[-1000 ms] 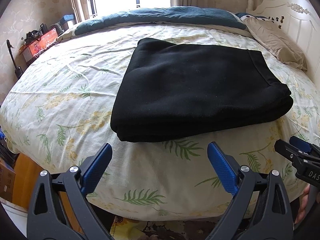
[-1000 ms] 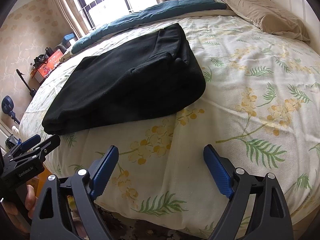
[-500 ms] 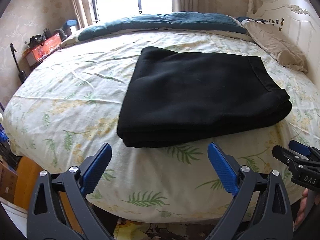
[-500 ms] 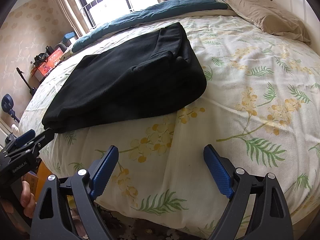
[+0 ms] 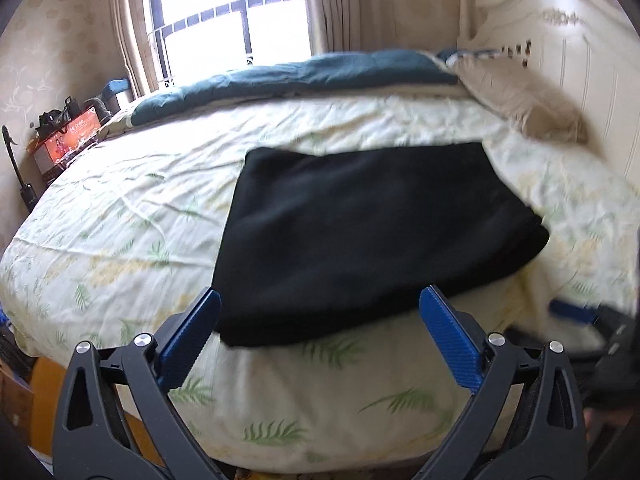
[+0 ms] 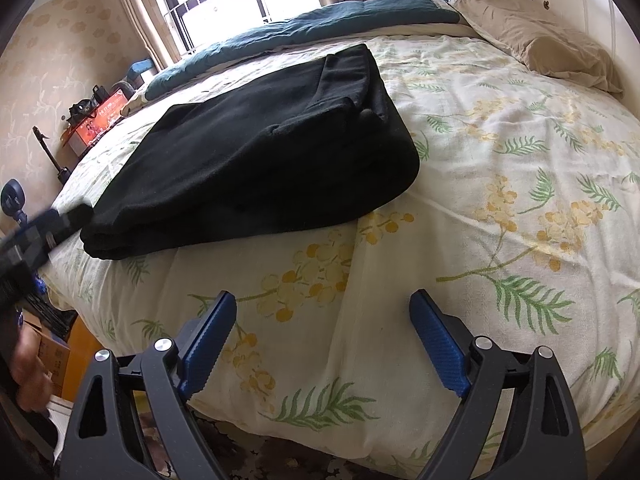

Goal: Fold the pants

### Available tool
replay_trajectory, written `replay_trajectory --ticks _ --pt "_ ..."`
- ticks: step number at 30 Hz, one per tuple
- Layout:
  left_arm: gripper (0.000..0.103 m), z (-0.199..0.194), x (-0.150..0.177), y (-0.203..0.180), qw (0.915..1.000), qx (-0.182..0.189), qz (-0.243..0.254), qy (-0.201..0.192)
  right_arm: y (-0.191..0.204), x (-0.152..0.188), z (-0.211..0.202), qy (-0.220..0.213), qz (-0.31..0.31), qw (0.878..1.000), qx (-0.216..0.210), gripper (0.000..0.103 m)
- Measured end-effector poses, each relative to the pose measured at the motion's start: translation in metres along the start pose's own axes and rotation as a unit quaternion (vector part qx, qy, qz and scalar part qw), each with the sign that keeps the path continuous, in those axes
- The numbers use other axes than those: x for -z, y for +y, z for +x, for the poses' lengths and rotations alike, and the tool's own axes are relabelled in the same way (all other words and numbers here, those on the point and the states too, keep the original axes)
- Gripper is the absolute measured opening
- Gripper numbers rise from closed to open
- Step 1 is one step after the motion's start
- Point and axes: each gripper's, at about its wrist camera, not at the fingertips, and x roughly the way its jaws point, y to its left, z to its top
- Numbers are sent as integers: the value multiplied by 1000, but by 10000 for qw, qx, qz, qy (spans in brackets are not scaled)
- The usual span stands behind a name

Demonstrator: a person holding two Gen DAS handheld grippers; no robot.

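Observation:
The black pants lie folded into a thick rectangle on the floral bed sheet, near the bed's front edge. My left gripper hangs open in front of the fold's near edge, nothing between its blue pads. The pants also show in the right wrist view, to the upper left. My right gripper is open over bare sheet, to the right of the pants and apart from them. The left gripper shows blurred at that view's left edge.
A teal quilt lies along the bed's far side below the window. A tan pillow rests against the white headboard. An orange box with clutter stands at the left wall. A cardboard box is on the floor.
The left gripper has risen and tilted up, so the pants sit lower in its view and more window shows. The right gripper has stayed still. Both remain open.

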Motion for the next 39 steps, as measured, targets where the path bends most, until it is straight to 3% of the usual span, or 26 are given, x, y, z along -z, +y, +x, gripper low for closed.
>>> replay_trajectory --ticks 5,8,11,14,16,17,21,22,25,26,31,39 --pt "100 -6 -36 46 9985 350 -374 -209 -14 -24 -26 -185 336 9977 -555 88" --pt "100 16 -63 92 9978 -12 -550 -383 -27 -68 -40 -541 269 9963 -604 88" --pt "100 68 -98 138 9967 -449 -578 -358 -50 -132 -25 -860 141 9951 -465 88" --pt "100 136 -130 175 9964 -645 -551 -77 -76 -216 39 -695 -42 9975 -158 88" --pt "100 177 -140 197 9955 -715 -611 88 -92 -254 79 -587 62 9983 -24 88" --pt "100 203 -141 209 9941 -823 -660 246 -101 -280 108 -499 93 9986 122 88" --pt "100 272 -124 241 9876 -566 -1027 1046 -120 -331 186 -260 102 9979 580 88" --pt "100 282 -118 245 9847 -522 -1103 1245 -125 -338 203 -149 147 9973 709 88" --pt "101 282 -111 244 9861 -536 -1066 1154 -136 -336 239 148 389 9934 1071 89" --pt "101 282 -111 242 9861 -579 -1024 1171 -137 -333 248 213 346 9926 1143 95" --pt "101 280 -109 240 9862 -558 -1049 1155 -124 -332 253 237 -16 9905 1357 98" --pt "101 279 -108 241 9862 -571 -1039 1152 -122 -332 250 235 37 9914 1289 98"
